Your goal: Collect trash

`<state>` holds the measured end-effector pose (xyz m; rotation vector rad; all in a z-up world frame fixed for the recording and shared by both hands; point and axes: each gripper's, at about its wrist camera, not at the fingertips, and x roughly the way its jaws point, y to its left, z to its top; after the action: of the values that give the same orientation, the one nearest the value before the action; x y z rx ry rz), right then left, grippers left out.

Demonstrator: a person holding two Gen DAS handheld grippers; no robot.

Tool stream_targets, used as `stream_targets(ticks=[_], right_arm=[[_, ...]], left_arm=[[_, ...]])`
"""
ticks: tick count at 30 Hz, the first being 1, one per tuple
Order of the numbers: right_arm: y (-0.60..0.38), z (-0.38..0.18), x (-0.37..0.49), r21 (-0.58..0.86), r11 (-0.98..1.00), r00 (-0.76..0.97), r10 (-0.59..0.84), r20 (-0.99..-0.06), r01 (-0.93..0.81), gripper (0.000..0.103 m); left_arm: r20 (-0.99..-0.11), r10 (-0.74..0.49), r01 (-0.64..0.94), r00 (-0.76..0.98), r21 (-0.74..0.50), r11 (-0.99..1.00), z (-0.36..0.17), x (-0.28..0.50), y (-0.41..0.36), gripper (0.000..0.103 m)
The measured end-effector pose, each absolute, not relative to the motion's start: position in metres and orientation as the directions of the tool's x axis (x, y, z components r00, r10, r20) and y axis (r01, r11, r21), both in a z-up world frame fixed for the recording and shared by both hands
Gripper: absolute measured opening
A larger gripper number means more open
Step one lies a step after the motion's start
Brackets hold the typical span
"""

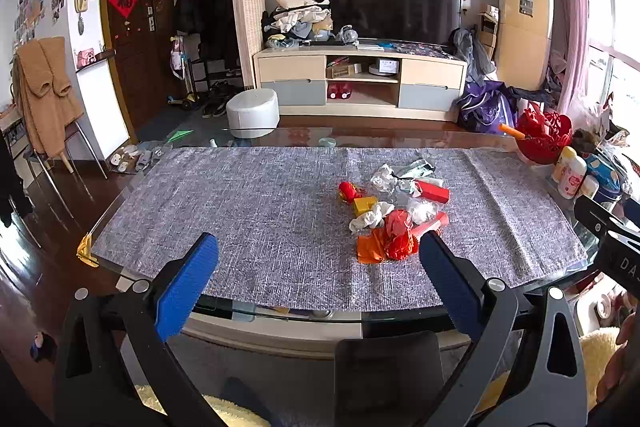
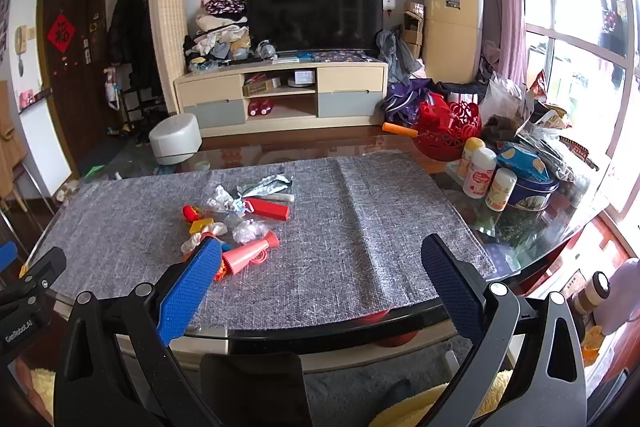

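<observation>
A pile of trash (image 1: 394, 211) lies on the grey mat (image 1: 248, 211), right of centre. It holds a red box (image 1: 432, 191), a yellow block (image 1: 364, 205), crumpled white paper (image 1: 370, 218), red and orange plastic (image 1: 390, 241) and a silver wrapper (image 1: 416, 167). My left gripper (image 1: 319, 238) hangs open over the near part of the mat, its right finger beside the orange plastic, nothing between the pads. In the right wrist view the trash pile (image 2: 236, 215) sits left of centre with a pink cone (image 2: 250, 255) in front. My right gripper (image 2: 322, 243) is open and empty; its left finger overlaps the pile.
The glass table (image 1: 280, 311) ends just under both grippers, with a dark chair back (image 2: 252, 383) below it. On its right end stand a red basket (image 2: 448, 135), bottles (image 2: 480, 173), a blue tin (image 2: 528, 193) and bags (image 2: 520, 107). A white stool (image 1: 253, 111) stands beyond.
</observation>
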<state>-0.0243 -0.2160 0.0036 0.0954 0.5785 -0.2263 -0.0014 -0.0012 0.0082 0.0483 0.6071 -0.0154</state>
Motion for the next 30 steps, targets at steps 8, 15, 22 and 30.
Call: stream_targets(ticks=[8, 15, 22, 30], right_arm=[[-0.2157, 0.0027, -0.0234, 0.029, 0.970, 0.813, -0.185, -0.552, 0.241, 0.100], [-0.2160, 0.0028, -0.0225, 0.032, 0.970, 0.814, -0.183, -0.551, 0.240, 0.100], [-0.2153, 0.0023, -0.0222, 0.034, 0.969, 0.814, -0.185, -0.551, 0.244, 0.100], [-0.2184, 0.0042, -0.0251, 0.039, 0.968, 0.814, -0.185, -0.551, 0.246, 0.100]], left_arm=[[-0.573, -0.008, 0.035, 0.819, 0.036, 0.999, 0.0094, 0.0009, -0.0021, 0.095], [-0.571, -0.008, 0.034, 0.821, 0.036, 0.999, 0.0098, 0.0023, -0.0024, 0.095], [-0.571, -0.008, 0.034, 0.821, 0.035, 0.999, 0.0102, 0.0022, -0.0020, 0.095], [-0.579, -0.006, 0.031, 0.816, 0.033, 0.999, 0.0089, 0.0035, -0.0011, 0.095]])
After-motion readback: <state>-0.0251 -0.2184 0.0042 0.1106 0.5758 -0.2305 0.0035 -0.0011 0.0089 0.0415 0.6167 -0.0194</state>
